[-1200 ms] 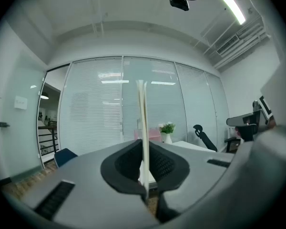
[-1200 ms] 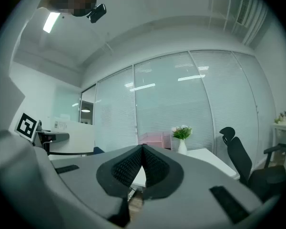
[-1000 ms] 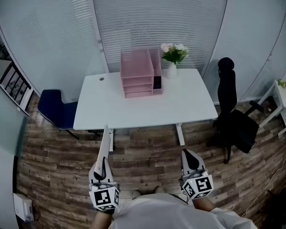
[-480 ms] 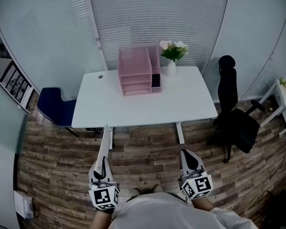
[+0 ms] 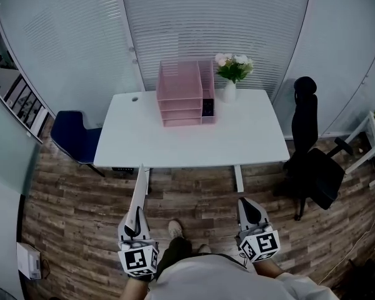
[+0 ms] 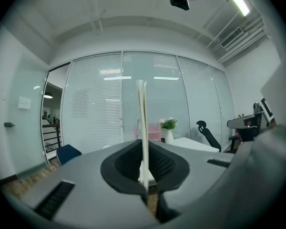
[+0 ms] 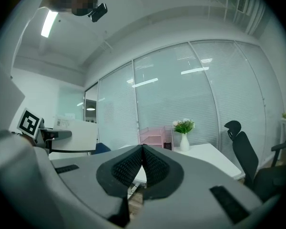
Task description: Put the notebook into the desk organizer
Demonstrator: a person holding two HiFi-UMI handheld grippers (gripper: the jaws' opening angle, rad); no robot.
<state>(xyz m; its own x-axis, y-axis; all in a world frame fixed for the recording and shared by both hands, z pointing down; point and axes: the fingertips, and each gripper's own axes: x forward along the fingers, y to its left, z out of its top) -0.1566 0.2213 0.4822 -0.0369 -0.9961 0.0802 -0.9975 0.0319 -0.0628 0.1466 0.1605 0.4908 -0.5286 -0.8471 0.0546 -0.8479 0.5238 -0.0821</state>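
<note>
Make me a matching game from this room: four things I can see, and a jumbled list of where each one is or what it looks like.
Things:
1. notebook
2. desk organizer
3. vase of flowers
4. black office chair

Places or states:
a. on the floor, off the right end of the desk
b. clamped edge-on in the left gripper, away from the desk
c. on the desk, just right of the pink trays
d. pink, stacked trays at the back of the desk

Pairs: 1-b, 2-d, 3-c, 4-a
</note>
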